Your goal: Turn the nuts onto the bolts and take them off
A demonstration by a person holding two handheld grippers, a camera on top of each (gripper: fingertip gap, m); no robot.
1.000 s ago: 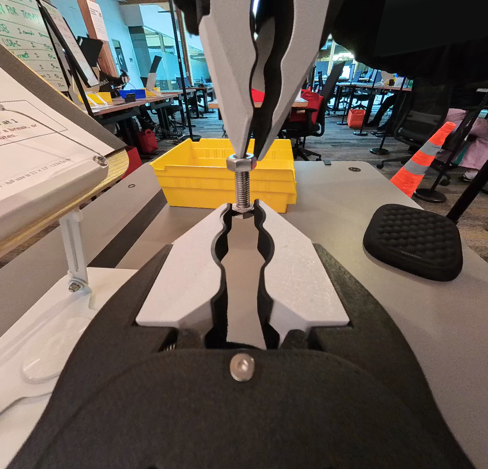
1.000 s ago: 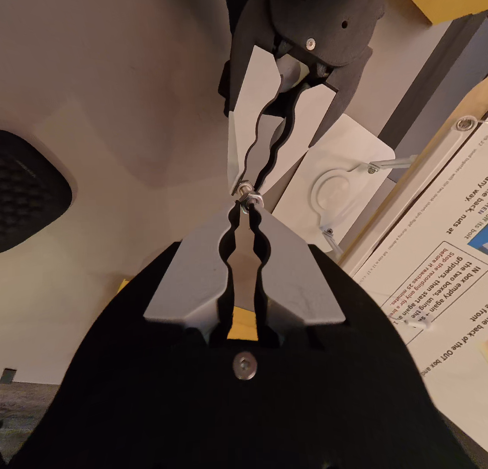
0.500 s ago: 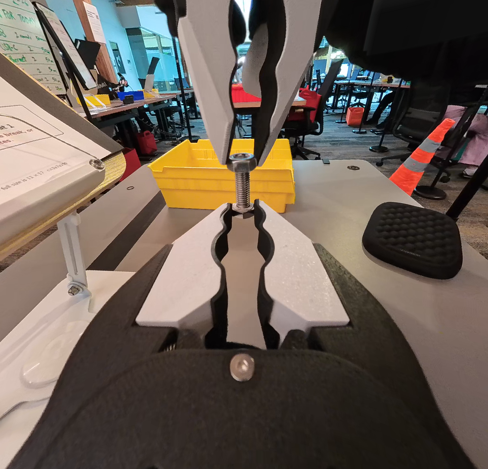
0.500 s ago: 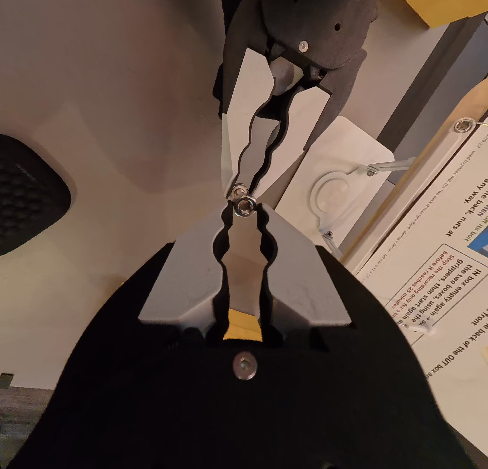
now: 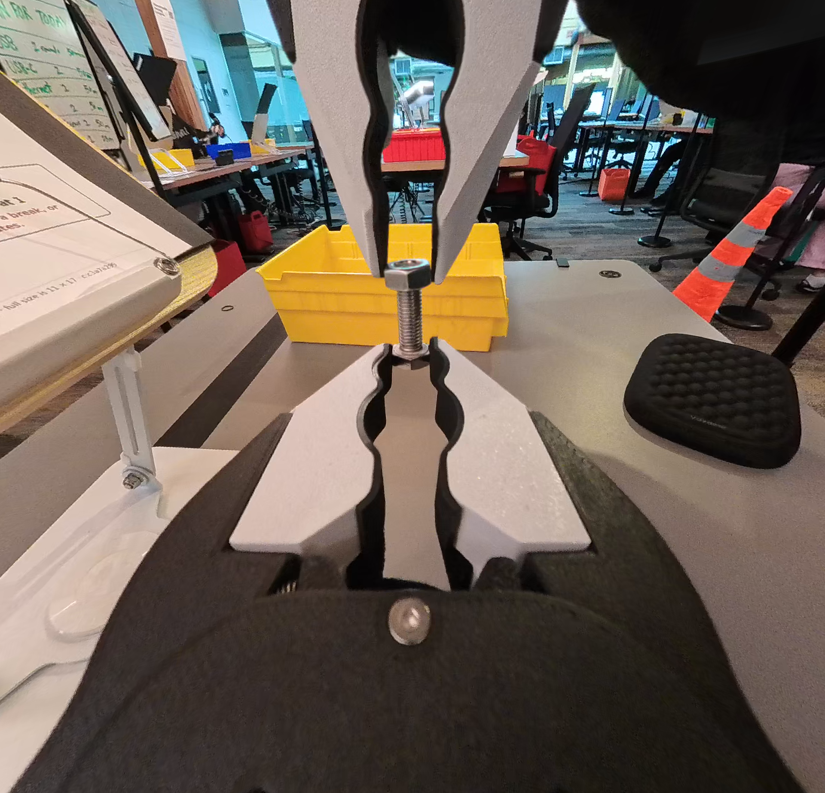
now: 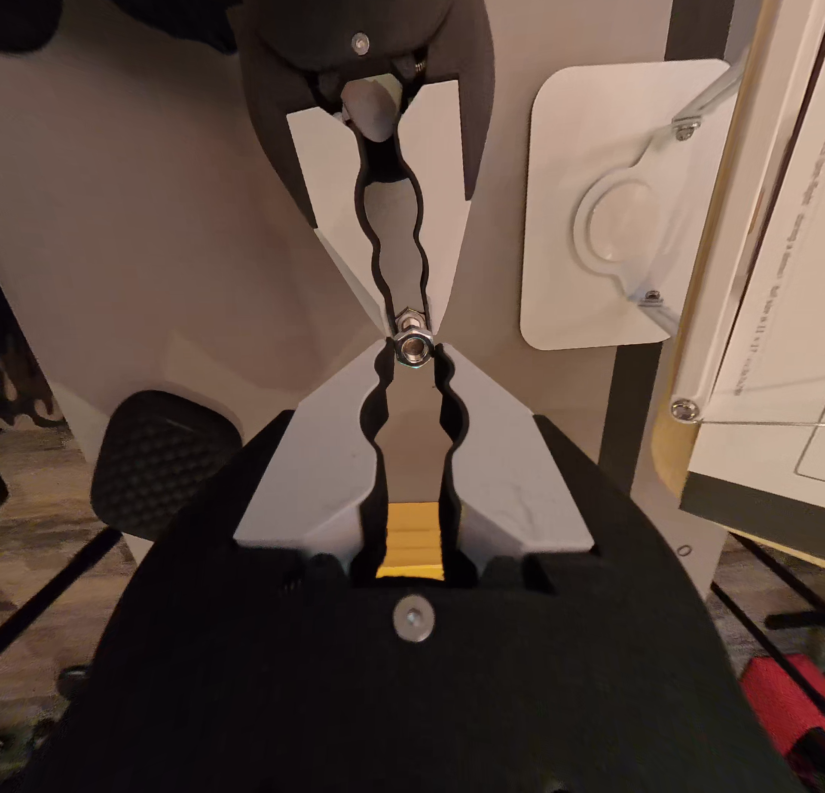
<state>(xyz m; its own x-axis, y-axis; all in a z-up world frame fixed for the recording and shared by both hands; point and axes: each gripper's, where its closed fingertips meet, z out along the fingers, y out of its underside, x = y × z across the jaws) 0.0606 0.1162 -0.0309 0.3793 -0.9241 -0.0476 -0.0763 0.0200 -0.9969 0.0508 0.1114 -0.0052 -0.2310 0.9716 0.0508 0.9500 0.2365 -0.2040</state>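
One bolt (image 5: 410, 314), one nut (image 5: 406, 275), two hand-held grippers, one yellow bin (image 5: 339, 298), one black pad (image 5: 714, 396)

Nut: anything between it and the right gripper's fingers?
Nothing visible. The nut sits at the top of the upright bolt, between the right gripper's open fingertips. The left gripper clamps the bolt's head below, clear of the nut.

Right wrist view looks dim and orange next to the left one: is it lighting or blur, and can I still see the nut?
Right wrist view: dim and warm-tinted, edges smeared, yet the nut at the right tool is sharp. Left wrist view: bright daylight, nut and bolt crisp, wide-angle bending at the borders, tool body slightly soft.
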